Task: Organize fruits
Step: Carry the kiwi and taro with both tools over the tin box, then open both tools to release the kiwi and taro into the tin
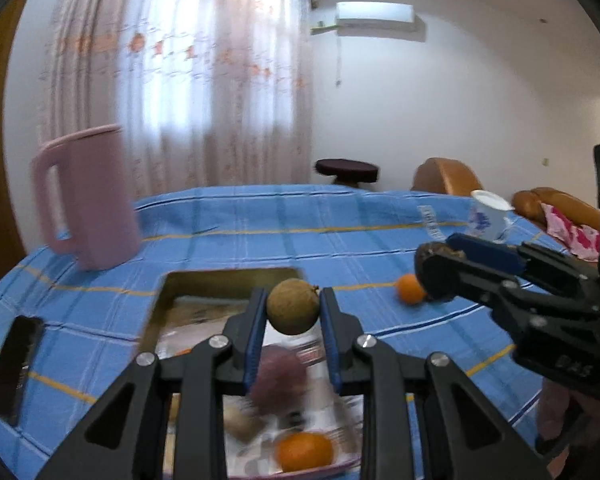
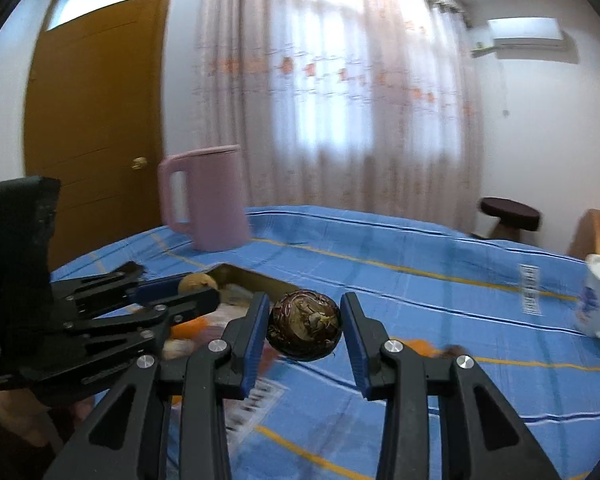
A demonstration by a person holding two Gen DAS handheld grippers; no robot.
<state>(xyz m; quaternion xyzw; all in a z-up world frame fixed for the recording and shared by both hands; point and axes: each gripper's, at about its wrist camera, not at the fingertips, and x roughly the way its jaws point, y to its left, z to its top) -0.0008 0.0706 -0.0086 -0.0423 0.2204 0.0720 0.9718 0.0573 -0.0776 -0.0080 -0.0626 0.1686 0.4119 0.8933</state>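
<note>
Tan fruit: round, dull tan fruit (image 1: 293,306), pinched between the blue pads of the left gripper (image 1: 293,312) at 12 o'clock of that gripper's view, held in the air above the tray.
Left gripper: closed on the tan fruit, both pads touching its sides; also seen in the right wrist view (image 2: 196,294) at 9 o'clock.
Dark fruit: round, dark brown mottled fruit (image 2: 305,325), sitting between the pads of the right gripper (image 2: 305,326); the left pad touches it, a thin gap shows at the right pad.
Right gripper: jaws around the dark fruit, full clamp not certain; in the left wrist view (image 1: 440,276) at 3 o'clock, the fruit dark at its tip.
Tray: shallow tray (image 1: 168,280) with a printed liner, below the left gripper, at 6 o'clock.
Tray contents: orange (image 1: 305,451), a blurred purple fruit (image 1: 278,376), a pale fruit, blurred.
Loose orange: small orange (image 1: 409,289) on the cloth, just beside the right gripper's tip, outside the tray.
Bench: covered in a blue checked cloth (image 1: 260,232).
Pitcher: pink pitcher (image 1: 88,200), upright, at 10 o'clock.
Cup: white cup with blue print (image 1: 486,218), at 2 o'clock.
Dark flat object: black bar (image 1: 16,368) at 8 o'clock, kind unclear.
</note>
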